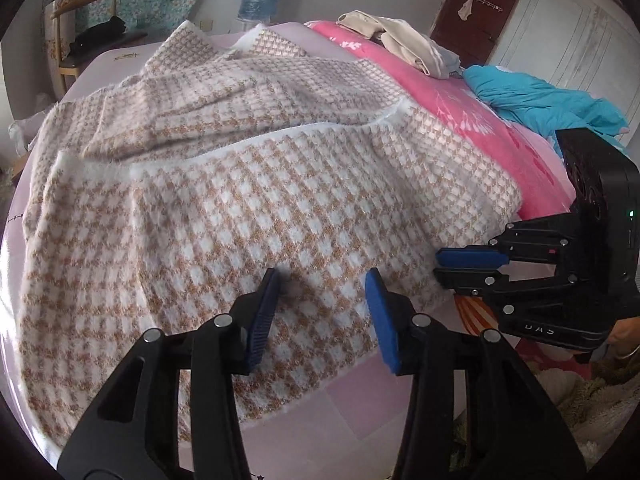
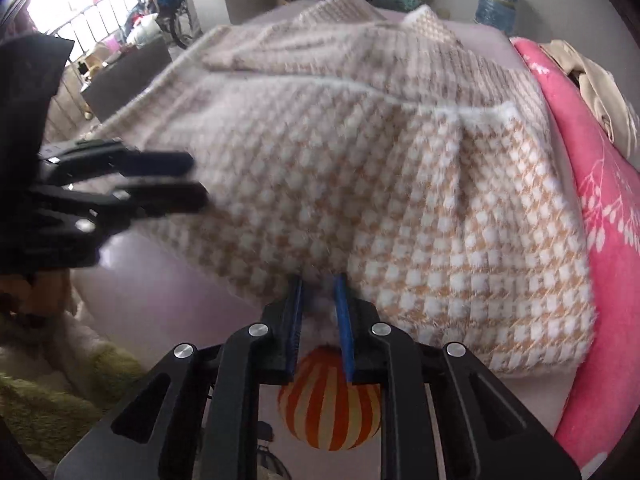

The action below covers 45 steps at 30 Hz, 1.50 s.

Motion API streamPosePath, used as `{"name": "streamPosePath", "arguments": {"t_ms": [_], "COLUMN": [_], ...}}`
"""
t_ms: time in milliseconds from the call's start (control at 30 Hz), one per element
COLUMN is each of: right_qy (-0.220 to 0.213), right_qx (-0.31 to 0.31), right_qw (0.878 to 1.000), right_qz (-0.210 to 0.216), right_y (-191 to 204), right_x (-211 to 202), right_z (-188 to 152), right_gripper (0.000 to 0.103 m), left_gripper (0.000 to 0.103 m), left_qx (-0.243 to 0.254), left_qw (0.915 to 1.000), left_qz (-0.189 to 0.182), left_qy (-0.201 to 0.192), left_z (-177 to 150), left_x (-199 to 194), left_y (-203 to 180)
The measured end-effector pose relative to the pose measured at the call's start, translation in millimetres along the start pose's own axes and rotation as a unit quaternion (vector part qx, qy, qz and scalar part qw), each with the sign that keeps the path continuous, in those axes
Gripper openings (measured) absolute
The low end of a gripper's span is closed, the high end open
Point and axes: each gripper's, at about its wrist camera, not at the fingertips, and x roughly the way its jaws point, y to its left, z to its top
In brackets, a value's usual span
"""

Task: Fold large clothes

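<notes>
A large tan-and-white houndstooth knit garment [image 1: 224, 184] lies spread on the bed, partly folded over itself; it also fills the right wrist view [image 2: 360, 168]. My left gripper [image 1: 324, 280] is open, its blue pads hovering over the garment's near part. My right gripper [image 2: 318, 284] is nearly closed, pinching the garment's near hem; in the left wrist view it [image 1: 438, 266] sits at the garment's right corner. The left gripper shows blurred at the left of the right wrist view [image 2: 196, 180].
A pink flowered blanket [image 1: 460, 120] lies along the right, with beige clothes [image 1: 400, 40] and a blue garment [image 1: 540, 100] on it. The lilac bedsheet [image 1: 360, 408] shows at the near edge. An orange striped ball [image 2: 330, 400] sits below my right gripper. A chair [image 1: 80, 40] stands far left.
</notes>
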Motion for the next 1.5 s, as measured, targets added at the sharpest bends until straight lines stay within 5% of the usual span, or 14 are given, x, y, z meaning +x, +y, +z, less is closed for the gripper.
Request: {"name": "streamPosePath", "arguments": {"t_ms": [167,367,533,667,833,933,1000,1067,1133,1333,1433,1500], "right_qy": [-0.035,-0.011,-0.055,-0.036,-0.042,-0.080,-0.082,-0.074,-0.057,-0.035,-0.071,-0.068], "right_qx": [0.031,0.083,0.124,0.204,0.166,0.118,0.082,0.048,0.014,-0.016,-0.036,-0.049], "right_qw": [0.997,0.993,0.981,0.971,0.972,0.982,0.991,0.996,0.998,0.999,0.996,0.994], "right_qz": [-0.059,-0.081,-0.139,-0.119,-0.159,-0.121,-0.066,0.002,0.032,0.007,0.047,0.071], "right_y": [-24.3,-55.4,-76.1,-115.7,-90.1,-57.2,-30.0,-2.5,20.5,38.3,52.5,64.7], "right_x": [-34.6,-11.6,-47.5,-23.9,-40.2,-55.3,-49.5,-32.6,-11.2,-0.8,-16.9,-8.9], "right_z": [-3.5,-13.9,-17.2,-40.2,-18.9,0.1,10.4,18.0,18.6,21.6,26.9,28.8], "right_gripper": [0.016,0.016,0.016,0.009,0.009,0.018,0.034,0.035,0.035,0.035,0.034,0.034], "left_gripper": [0.044,0.044,0.044,0.044,0.041,0.042,0.042,0.044,0.043,0.039,0.039,0.029], "left_qx": [-0.007,-0.026,-0.028,-0.037,-0.036,-0.030,-0.029,-0.036,-0.060,-0.090,-0.110,-0.129], "left_qw": [0.9999,0.9997,0.9996,0.9993,0.9992,0.9989,0.9993,0.9988,0.9979,0.9949,0.9909,0.9887], "left_qz": [0.007,0.001,0.007,-0.002,-0.006,-0.020,-0.005,0.033,0.024,0.039,0.074,0.073], "left_qy": [0.001,-0.002,-0.004,-0.005,-0.013,-0.031,-0.023,0.001,-0.003,-0.025,-0.023,-0.023], "left_z": [0.3,-1.5,-3.4,-4.8,-4.9,-8.4,-13.5,-21.4,-27.7,-31.4,-37.8,-43.1], "left_x": [-2.3,-3.9,-5.0,-5.2,-15.2,-32.1,-33.8,-25.5,-25.0,-45.8,-49.6,-48.5], "left_y": [3.0,9.1,10.8,15.7,19.2,20.1,22.4,29.0,39.0,52.9,70.3,83.4]}}
